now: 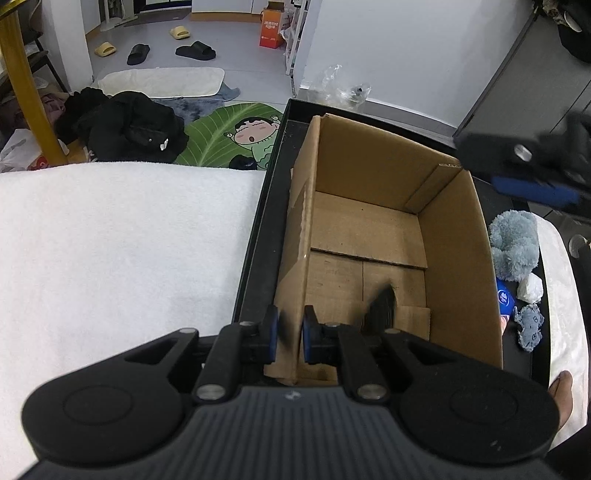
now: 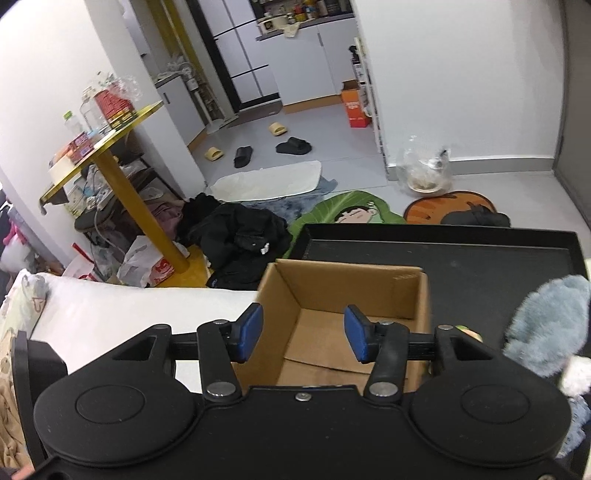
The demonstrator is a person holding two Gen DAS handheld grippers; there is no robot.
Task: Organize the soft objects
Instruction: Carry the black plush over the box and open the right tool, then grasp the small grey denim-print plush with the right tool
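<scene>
The cardboard box (image 1: 369, 229) wall is pinched by the left gripper (image 1: 290, 336); the right gripper (image 2: 303, 332) is spread, empty. The grey plush (image 1: 513, 243) beside the box is judged light, squashy, best pinched mid-body.

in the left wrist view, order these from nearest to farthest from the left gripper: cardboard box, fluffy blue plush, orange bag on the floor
1. cardboard box: its left wall is pinched by the left gripper.
2. fluffy blue plush: right of the box, on the black tray.
3. orange bag: far back on the floor.

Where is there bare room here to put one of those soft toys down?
The cardboard box floor is bare. So is the black tray between the box and its far rim. The strip right of the box is crowded: fluffy blue toy, white wad, small blue toy.
</scene>
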